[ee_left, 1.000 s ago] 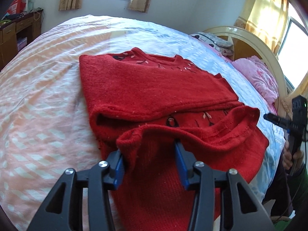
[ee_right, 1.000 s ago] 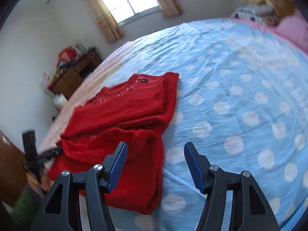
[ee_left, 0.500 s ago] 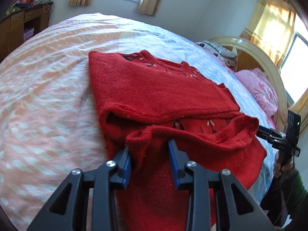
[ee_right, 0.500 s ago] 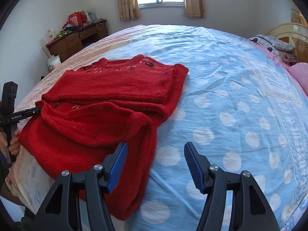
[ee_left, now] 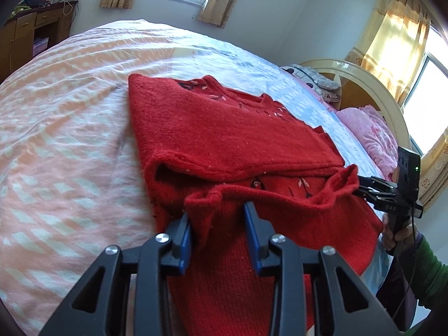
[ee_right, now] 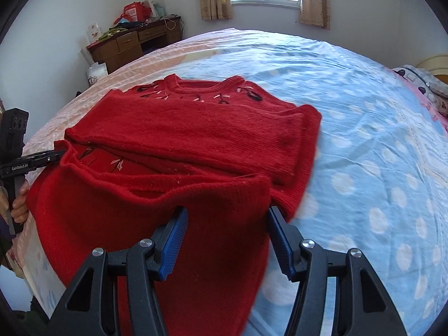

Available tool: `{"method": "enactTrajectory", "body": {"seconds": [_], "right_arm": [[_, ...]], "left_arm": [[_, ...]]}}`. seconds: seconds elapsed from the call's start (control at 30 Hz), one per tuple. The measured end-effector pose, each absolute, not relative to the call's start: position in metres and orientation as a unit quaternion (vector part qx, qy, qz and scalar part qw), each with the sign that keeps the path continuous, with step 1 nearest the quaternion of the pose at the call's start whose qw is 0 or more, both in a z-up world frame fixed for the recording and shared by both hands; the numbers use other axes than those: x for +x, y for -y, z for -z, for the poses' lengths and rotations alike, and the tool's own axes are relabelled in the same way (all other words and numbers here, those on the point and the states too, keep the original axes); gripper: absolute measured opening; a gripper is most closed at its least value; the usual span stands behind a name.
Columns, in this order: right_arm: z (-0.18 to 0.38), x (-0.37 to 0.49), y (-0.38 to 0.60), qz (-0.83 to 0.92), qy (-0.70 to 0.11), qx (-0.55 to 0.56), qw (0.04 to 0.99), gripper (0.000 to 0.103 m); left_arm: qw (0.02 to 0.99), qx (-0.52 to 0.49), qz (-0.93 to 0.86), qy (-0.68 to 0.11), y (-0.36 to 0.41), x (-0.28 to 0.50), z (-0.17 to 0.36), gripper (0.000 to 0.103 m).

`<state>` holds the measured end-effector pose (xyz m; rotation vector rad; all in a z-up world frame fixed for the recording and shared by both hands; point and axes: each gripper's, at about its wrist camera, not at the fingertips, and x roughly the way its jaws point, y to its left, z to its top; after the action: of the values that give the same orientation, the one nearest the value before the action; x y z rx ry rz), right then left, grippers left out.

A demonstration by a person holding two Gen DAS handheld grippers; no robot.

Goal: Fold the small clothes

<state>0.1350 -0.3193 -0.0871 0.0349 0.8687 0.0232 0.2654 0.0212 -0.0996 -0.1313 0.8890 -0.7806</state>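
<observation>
Closing on the sweater (ee_left: 229, 140) hem low in the frame, the left gripper (ee_left: 218, 224) now pinches it, while the right gripper (ee_right: 226, 232), half spread, closes around the other corner.

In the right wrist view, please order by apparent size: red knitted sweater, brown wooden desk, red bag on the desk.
1. Red knitted sweater
2. Brown wooden desk, though distance shrinks it
3. Red bag
</observation>
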Motion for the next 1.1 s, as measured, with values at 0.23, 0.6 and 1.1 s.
{"method": "enactTrajectory", "body": {"seconds": [0.23, 0.6, 1.1], "right_arm": [[0.09, 0.132, 0.298, -0.013, -0.423, 0.005, 0.906, 0.01], [0.096, 0.127, 0.308, -0.002, -0.417, 0.082, 0.905, 0.01], [0.098, 0.126, 0.304, 0.019, -0.413, 0.097, 0.905, 0.01]], "left_arm": [[0.84, -0.038, 0.362, -0.403, -0.016, 0.259, 0.098, 0.035], [0.84, -0.043, 0.362, -0.401, -0.016, 0.261, 0.1, 0.036], [0.822, -0.128, 0.366, -0.418, -0.037, 0.272, 0.107, 0.014]]}}
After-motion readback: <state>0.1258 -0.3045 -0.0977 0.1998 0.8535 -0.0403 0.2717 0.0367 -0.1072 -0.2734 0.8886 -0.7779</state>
